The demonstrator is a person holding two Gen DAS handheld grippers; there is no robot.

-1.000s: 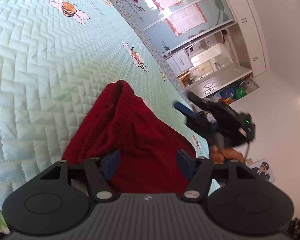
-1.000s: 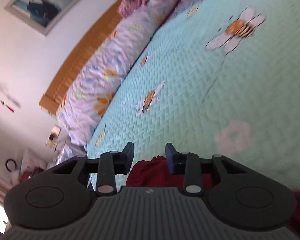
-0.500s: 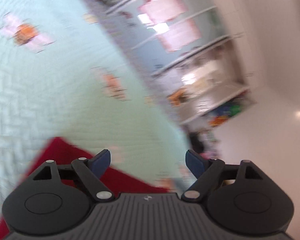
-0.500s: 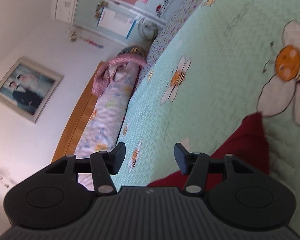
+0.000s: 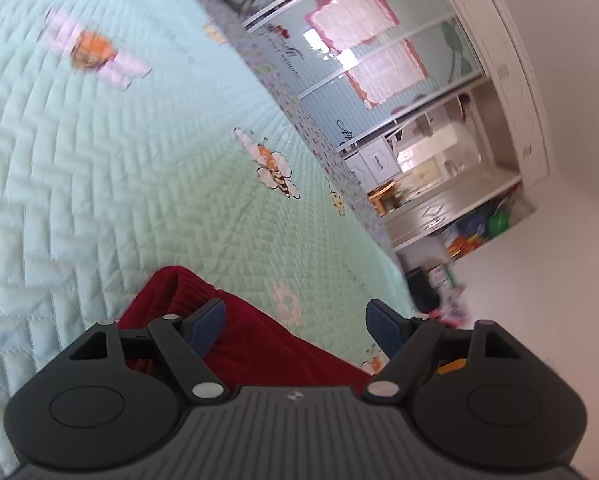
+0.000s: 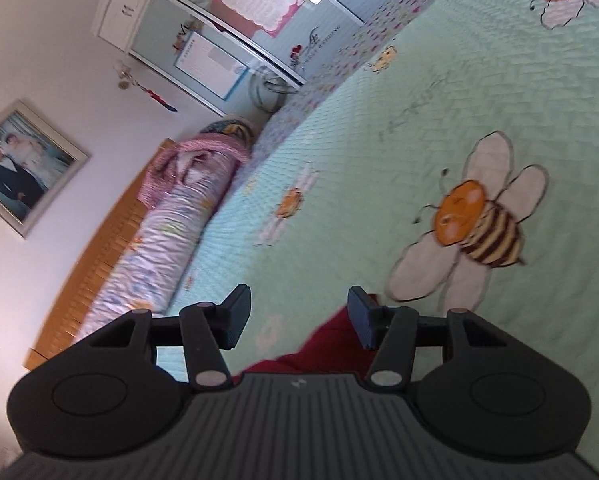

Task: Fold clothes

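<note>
- The left gripper (image 5: 295, 326) hangs over the mint quilted bedspread (image 5: 99, 152) with its jaws spread wide and nothing between them.
- The red garment (image 5: 259, 344) lies on the bedspread right under that gripper; its ribbed, rounded end pokes out just past the left blue fingertip (image 5: 207, 324), while the right fingertip sits over bare quilt, clear of the cloth.
- Beyond the garment, further up the bedspread, an embroidered bee (image 5: 275, 172) sits near the far edge, with the sliding glass wardrobe doors (image 5: 379, 64) behind it.
- The right gripper (image 6: 297, 318) is also open wide and empty, hovering above the same bedspread (image 6: 379, 160).
- Here the red garment (image 6: 323, 344) shows only as a small patch low between the fingers, closer to the right fingertip (image 6: 361, 316) and partly hidden by the gripper body.
- Past that fingertip a large bee (image 6: 475, 228) is stitched into the quilt, just beyond the garment's edge.
- A rolled floral duvet (image 6: 159, 248) lies along the wooden headboard (image 6: 95, 276), well apart from the garment.
</note>
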